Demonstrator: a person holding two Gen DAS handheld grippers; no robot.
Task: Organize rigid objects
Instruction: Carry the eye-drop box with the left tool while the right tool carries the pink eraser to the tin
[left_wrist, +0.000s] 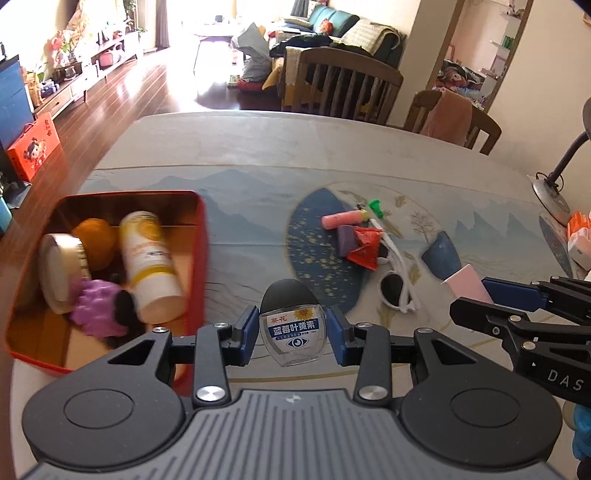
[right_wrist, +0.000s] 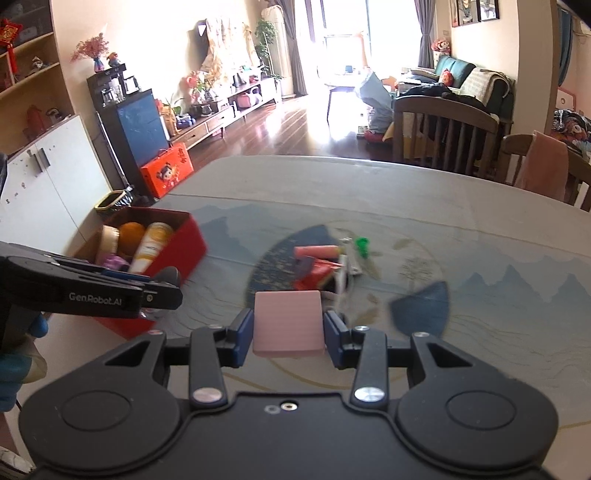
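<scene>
Bottle (left_wrist: 291, 325) pinched in left hand-held gripper (left_wrist: 291, 334); right hand-held gripper (right_wrist: 288, 332) clamps pink block (right_wrist: 288, 323); pile blurred.

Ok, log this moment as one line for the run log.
left tool: shut on eye-drop bottle | right tool: shut on pink block | red tin: holds tube, jar, orange | table: sunglasses loose

Red tin (left_wrist: 199, 236) — pink block (right_wrist: 288, 321)

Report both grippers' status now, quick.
Left gripper: closed on the small eye-drop bottle, beside the red tin.
Right gripper: closed on the pink block, above the table.
</scene>
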